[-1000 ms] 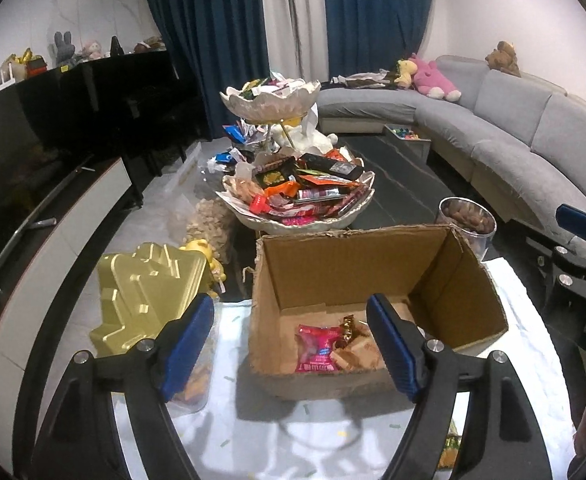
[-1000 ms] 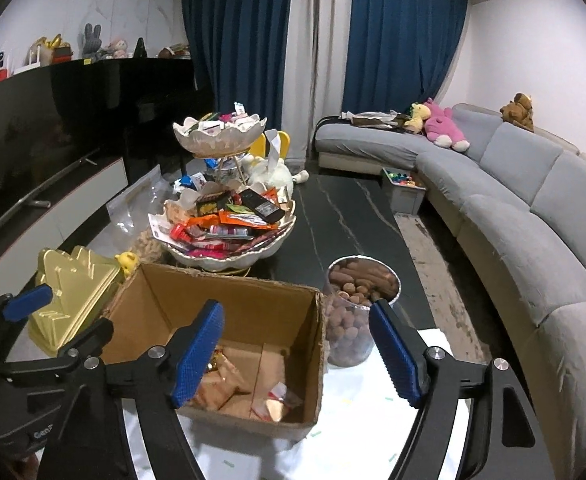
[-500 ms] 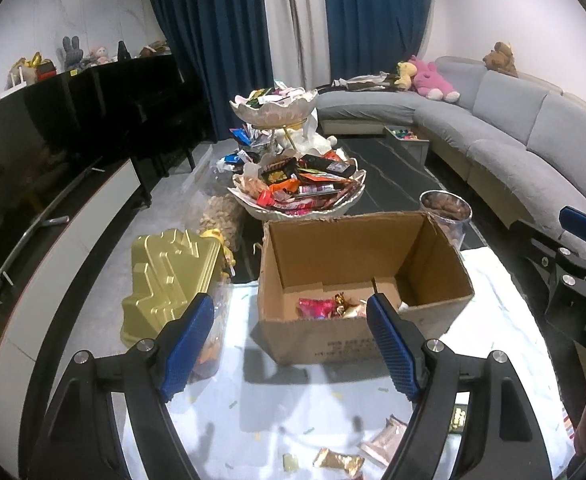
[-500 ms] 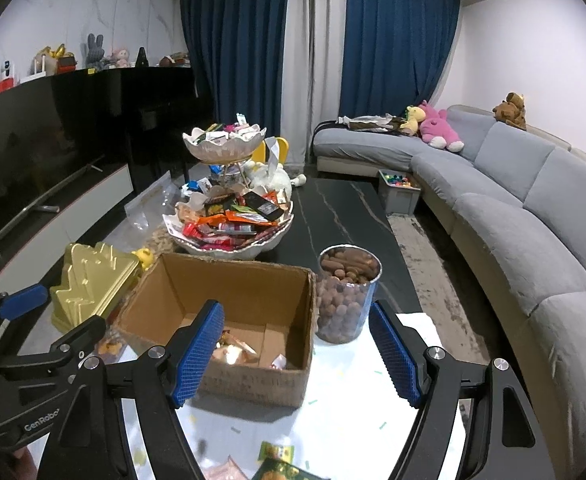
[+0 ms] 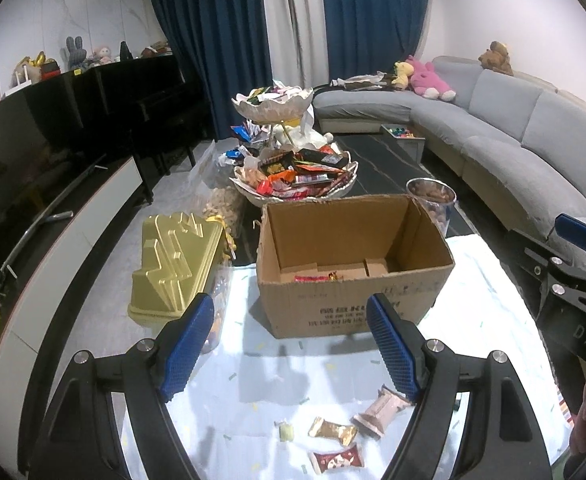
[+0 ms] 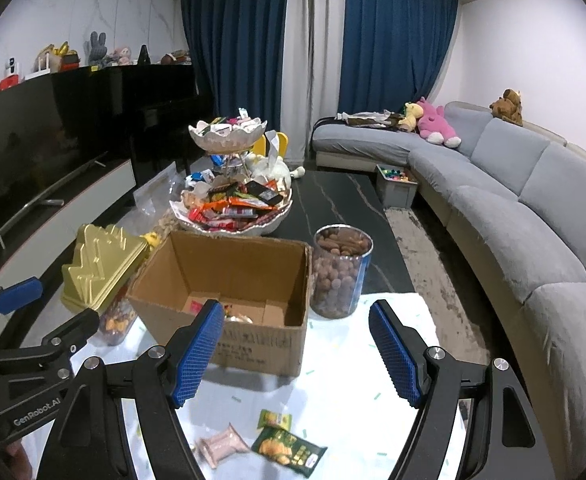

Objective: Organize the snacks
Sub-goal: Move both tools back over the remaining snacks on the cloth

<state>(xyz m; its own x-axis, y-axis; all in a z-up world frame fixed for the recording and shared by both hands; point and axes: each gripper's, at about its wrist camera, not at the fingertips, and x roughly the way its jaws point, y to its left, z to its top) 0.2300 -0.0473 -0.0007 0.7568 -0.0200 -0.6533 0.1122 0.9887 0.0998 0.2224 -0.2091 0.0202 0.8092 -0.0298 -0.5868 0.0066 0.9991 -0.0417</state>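
Observation:
An open cardboard box stands on the white cloth and holds a few wrapped snacks; it also shows in the right wrist view. Loose snacks lie near me: a pink packet, a gold packet and a red packet. The right wrist view shows a green packet and the pink packet. My left gripper is open and empty, short of the box. My right gripper is open and empty, also short of the box.
A gold tree-shaped tin stands left of the box. A clear jar of nuts stands to its right. A two-tier bowl stand heaped with snacks is behind. A grey sofa runs along the right.
Both grippers have pulled back and up from the box. The box looks farther away, and the loose snacks on the cloth have come into view.

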